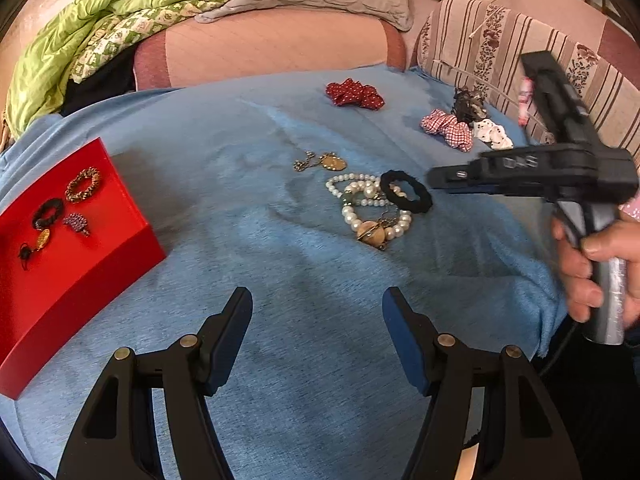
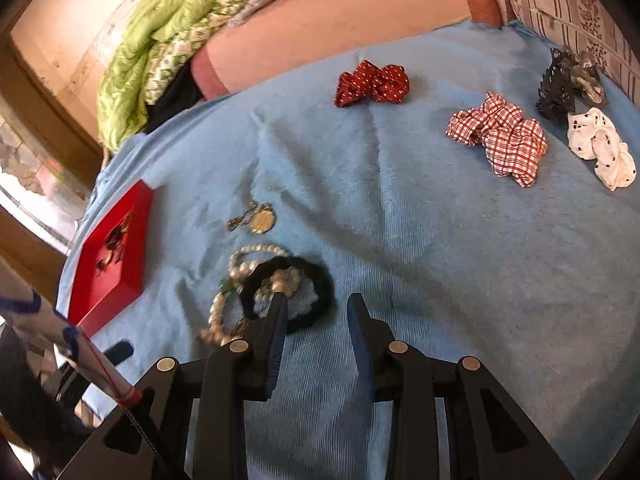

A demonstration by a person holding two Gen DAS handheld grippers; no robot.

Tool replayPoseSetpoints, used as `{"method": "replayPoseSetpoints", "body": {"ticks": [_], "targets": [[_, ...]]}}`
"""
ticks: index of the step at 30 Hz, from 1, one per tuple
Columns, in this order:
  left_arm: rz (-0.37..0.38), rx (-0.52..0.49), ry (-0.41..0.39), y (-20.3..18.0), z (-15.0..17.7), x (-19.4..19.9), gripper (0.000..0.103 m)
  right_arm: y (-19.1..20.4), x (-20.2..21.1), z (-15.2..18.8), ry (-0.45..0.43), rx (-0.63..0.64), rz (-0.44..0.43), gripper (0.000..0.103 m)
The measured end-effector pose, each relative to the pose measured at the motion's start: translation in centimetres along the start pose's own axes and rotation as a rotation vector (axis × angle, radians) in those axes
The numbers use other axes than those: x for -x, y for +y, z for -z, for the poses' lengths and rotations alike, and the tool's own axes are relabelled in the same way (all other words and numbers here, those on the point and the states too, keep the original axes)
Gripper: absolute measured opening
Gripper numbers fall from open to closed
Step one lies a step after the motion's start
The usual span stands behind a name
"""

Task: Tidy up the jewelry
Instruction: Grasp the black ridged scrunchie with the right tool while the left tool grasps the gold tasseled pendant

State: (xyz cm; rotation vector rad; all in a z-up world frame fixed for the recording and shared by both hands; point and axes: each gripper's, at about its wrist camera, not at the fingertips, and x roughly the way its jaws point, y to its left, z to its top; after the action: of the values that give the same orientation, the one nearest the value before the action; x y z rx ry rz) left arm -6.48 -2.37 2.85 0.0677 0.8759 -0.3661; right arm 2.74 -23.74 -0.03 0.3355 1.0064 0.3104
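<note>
Blue blanket (image 1: 280,280) w/ red tray (image 1: 80,264) holding approx. four small jewelry pcs (image 1: 82,184).

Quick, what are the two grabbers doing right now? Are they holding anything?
Left gripper: open, holding nothing, above the blue cloth.
Right gripper: open, holding nothing, right beside the black hair tie.

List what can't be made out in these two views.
- Tangled white pearl strands: the black fabric scrunchie overlaps them; the count is unclear in both views.
- Small pieces in the red tray: too small in the right wrist view.
- Right gripper: motion-blurred in the left wrist view.
</note>
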Motion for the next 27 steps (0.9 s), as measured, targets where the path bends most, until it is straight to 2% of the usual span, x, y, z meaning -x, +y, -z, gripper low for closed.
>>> {"method": "replayPoseSetpoints", "body": {"ticks": [4,5,6,8,14,18,19,21,23,27], "targets": [[0.032,0.007,-0.014,-0.2,-0.3,0.0,0.067,1.2,-2.5,-0.4,0.08,0.062,0.011,0.033],[0.039,0.007,-0.018,-0.2,-0.5,0.0,0.067,1.4,-2.4,-0.3,0.069,0.087,0.033,0.029],[0.046,0.01,-0.025,-0.2,-0.6,0.0,0.067,1.7,-2.2,-0.2,0.062,0.116,0.063,0.008],[0.065,0.024,-0.036,-0.1,-1.1,0.0,0.067,1.4,-1.7,-0.1,0.041,0.112,0.08,0.008],[0.089,0.029,-0.033,-0.7,-2.7,-1.3,0.066,-0.6,2.4,-0.5,-0.103,0.02,0.01,0.008],[0.093,-0.021,-0.008,-2.4,-3.8,-3.1,0.065,-1.8,2.8,-0.5,-0.095,-0.048,-0.043,0.008],[0.092,-0.037,0.004,-2.8,-4.0,-3.7,0.062,-2.0,2.7,-0.5,-0.088,-0.06,-0.057,0.008],[0.074,-0.045,0.036,-3.1,-4.0,-4.7,0.035,-1.8,2.7,-0.7,-0.084,-0.058,-0.066,0.008],[0.06,-0.038,0.052,-2.8,-4.0,-5.6,0.034,-1.5,2.8,-0.7,-0.088,-0.048,-0.073,0.008],[0.061,-0.076,0.028,-2.8,-3.7,-6.1,0.033,-0.9,2.7,-0.6,-0.082,-0.028,-0.092,0.008]]}}
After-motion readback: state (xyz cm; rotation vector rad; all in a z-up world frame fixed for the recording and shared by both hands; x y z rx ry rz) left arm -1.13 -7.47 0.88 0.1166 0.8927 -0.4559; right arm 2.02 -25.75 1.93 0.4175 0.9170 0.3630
